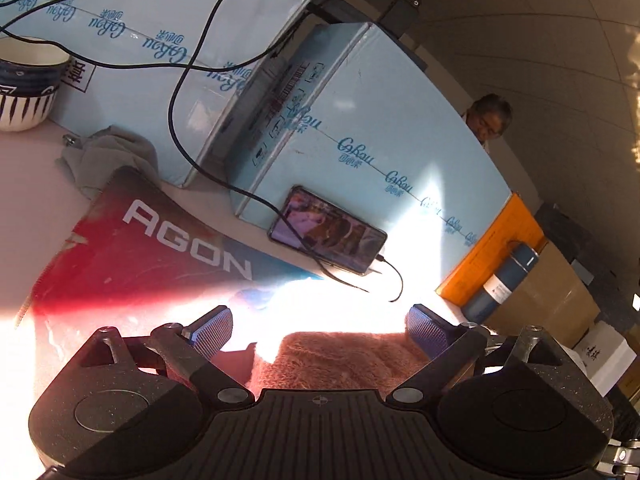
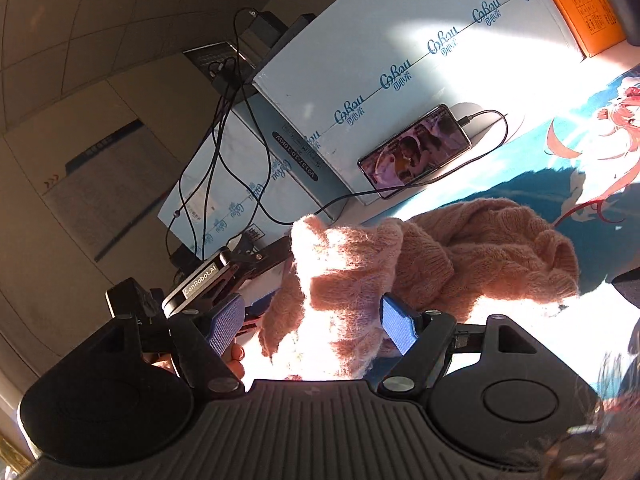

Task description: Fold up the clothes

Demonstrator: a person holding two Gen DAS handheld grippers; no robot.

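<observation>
A pink fuzzy knit sweater lies bunched on the printed desk mat. In the right wrist view, my right gripper is open with its blue pads on either side of a raised fold of the sweater, not pinching it. The left gripper's black body shows at the sweater's left edge. In the left wrist view, my left gripper is open, and the sweater lies low between its blue pads. Strong sunlight washes out the middle.
Light blue cartons stand behind the mat with black cables over them. A phone playing video leans on a carton. A red AGON box, a grey cloth, a patterned bowl, an orange box and a blue bottle are around.
</observation>
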